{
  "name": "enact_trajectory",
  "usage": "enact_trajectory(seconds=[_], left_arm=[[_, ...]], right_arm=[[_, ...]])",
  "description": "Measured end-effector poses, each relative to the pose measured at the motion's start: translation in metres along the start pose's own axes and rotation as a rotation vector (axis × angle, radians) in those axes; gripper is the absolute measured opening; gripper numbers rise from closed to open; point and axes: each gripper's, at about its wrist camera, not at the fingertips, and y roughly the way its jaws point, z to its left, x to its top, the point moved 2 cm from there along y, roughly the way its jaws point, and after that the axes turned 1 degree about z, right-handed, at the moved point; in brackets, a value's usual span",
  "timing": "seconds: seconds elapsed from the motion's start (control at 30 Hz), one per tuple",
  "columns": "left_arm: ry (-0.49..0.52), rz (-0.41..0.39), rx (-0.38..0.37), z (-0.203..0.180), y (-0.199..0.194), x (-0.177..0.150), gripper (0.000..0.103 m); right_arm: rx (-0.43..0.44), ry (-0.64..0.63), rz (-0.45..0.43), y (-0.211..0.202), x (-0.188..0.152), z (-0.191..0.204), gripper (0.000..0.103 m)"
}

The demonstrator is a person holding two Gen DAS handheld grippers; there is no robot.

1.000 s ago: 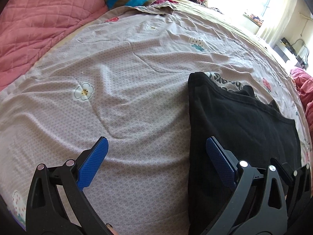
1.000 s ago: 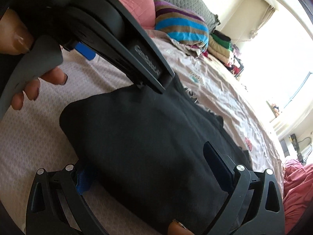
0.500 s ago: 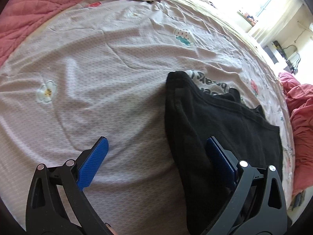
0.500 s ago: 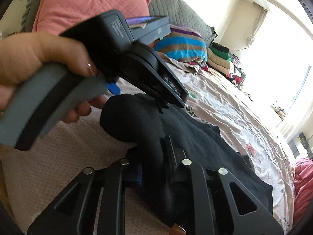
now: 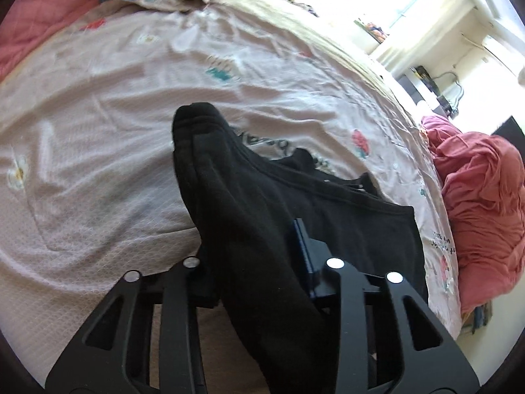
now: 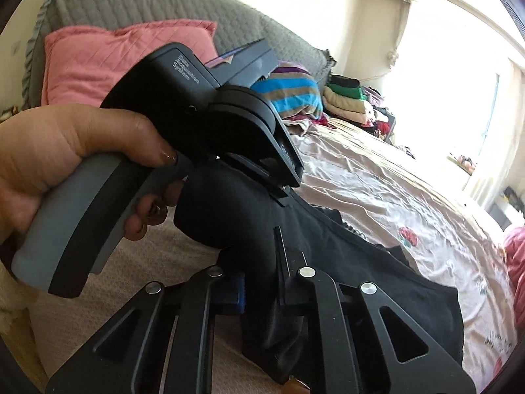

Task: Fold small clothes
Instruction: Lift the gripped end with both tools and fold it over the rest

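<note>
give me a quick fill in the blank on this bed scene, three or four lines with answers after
1. Both claws grip a garment coloured ____.
2. The garment lies on a ____ printed with flowers.
3. The pillow against the grey headboard is ____.
4. In the right wrist view, a person's ____ holds the other claw's handle.

Missing words: black; bedsheet; pink; hand
</note>
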Motion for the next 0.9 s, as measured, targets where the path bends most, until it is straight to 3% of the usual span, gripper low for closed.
enact_trajectory(seconds=[0.5,0.9], left_arm=[[0.143,-0.065,0.023,-0.077,-0.031,0.002,0.019],[0.216,-0.058,0.024,-0.136,-0.023,-0.008,0.019]], right_arm=[[-0.055,0.151,-0.078,-0.049,-0.011,-0.034,0.009],[-0.084,0.255,-0.091,-0.081,-0.034,-0.063,0.009]])
